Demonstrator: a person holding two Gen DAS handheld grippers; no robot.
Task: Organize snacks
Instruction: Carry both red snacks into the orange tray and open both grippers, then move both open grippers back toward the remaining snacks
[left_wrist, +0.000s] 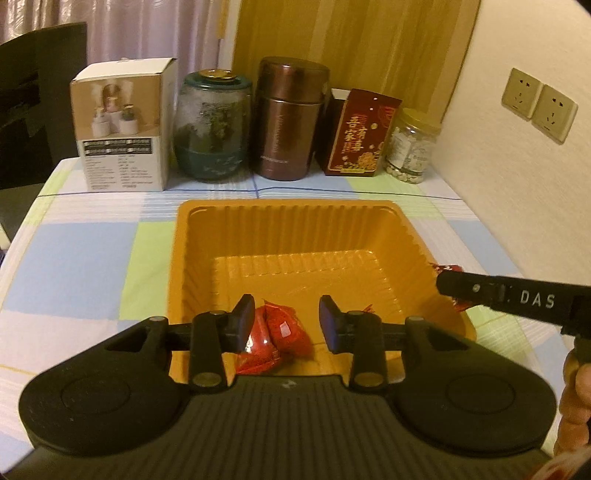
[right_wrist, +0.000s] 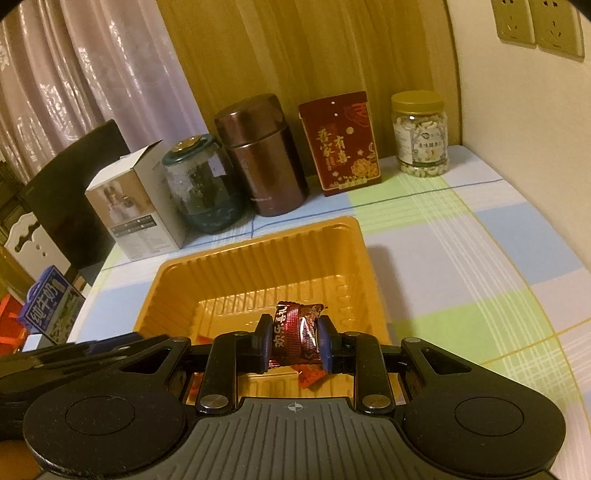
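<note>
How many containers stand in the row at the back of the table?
5. Left to right: white box, green jar, brown flask, red box, jar of nuts. Something dark behind the red box may be another.

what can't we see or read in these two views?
- Tray near edge: both views, hidden behind the gripper bodies.
- Red snack: left view, its left side sits behind a left gripper finger; print unreadable.
- Dark snack in the right gripper: the jaws cover its sides.
- Box small print: too small, blurred.
- Hand: left view, cut off by the right edge.
</note>
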